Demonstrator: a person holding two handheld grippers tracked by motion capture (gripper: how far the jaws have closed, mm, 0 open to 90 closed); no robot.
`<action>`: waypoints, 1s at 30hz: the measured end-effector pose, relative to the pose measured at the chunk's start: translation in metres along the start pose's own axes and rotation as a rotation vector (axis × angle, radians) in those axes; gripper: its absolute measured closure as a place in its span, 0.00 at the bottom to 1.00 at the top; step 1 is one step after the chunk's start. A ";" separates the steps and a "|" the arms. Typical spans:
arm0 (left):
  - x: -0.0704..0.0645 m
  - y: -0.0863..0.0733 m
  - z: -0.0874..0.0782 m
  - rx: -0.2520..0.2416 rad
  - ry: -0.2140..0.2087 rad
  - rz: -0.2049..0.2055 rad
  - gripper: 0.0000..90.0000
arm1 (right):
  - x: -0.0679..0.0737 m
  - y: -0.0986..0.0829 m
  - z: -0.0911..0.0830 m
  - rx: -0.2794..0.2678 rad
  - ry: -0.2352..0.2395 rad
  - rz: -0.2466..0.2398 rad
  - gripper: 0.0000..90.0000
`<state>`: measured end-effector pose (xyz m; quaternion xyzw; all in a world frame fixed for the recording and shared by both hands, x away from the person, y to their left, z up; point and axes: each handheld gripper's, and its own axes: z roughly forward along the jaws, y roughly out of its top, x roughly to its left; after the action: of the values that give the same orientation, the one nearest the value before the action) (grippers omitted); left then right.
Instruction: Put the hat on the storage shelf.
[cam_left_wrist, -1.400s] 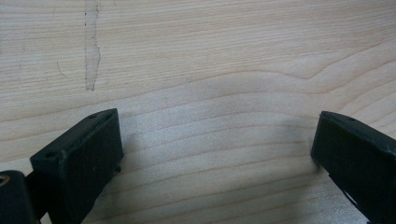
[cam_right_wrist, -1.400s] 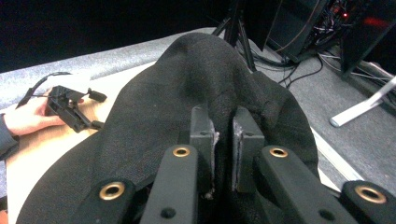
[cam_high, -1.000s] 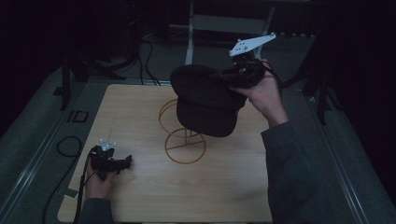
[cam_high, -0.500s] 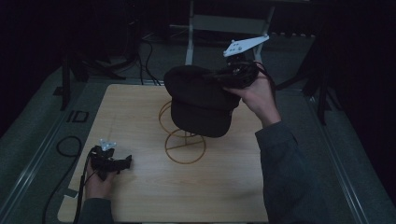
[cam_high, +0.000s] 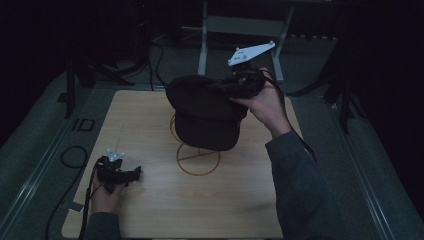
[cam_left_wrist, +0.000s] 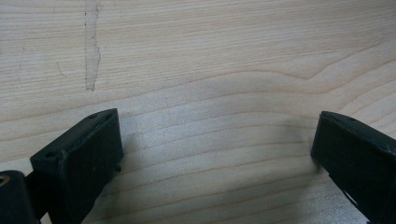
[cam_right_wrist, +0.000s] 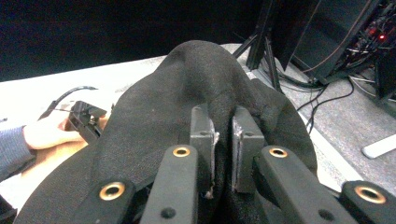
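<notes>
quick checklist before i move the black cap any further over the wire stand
1. Grip: right gripper jaws pinch a fold of the black cap: ok.
2. Cap clear of the table: it hangs lifted above it: ok.
3. Wire stand upright, ring base flat on the table: ok.
4. Top of the stand: hidden behind the cap, so alignment: cannot tell.
5. Left gripper out of the way: resting near the table's front left corner, jaws open, nothing between them: ok.
6. Right gripper's cable free of the stand: cannot tell.
</notes>
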<state>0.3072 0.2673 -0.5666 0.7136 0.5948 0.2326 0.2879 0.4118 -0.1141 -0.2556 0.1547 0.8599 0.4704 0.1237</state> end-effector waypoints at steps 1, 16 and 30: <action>0.000 0.000 0.000 0.000 0.000 0.000 0.02 | 0.000 0.000 0.002 0.001 0.001 -0.003 0.91; 0.000 0.000 0.000 0.000 0.000 0.000 0.02 | 0.005 -0.002 0.017 0.022 0.021 -0.020 0.91; 0.000 0.000 0.000 0.002 0.000 0.002 0.02 | 0.008 -0.004 0.027 0.066 0.035 -0.038 0.90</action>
<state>0.3072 0.2675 -0.5665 0.7145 0.5942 0.2324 0.2871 0.4134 -0.0922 -0.2740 0.1343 0.8798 0.4420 0.1122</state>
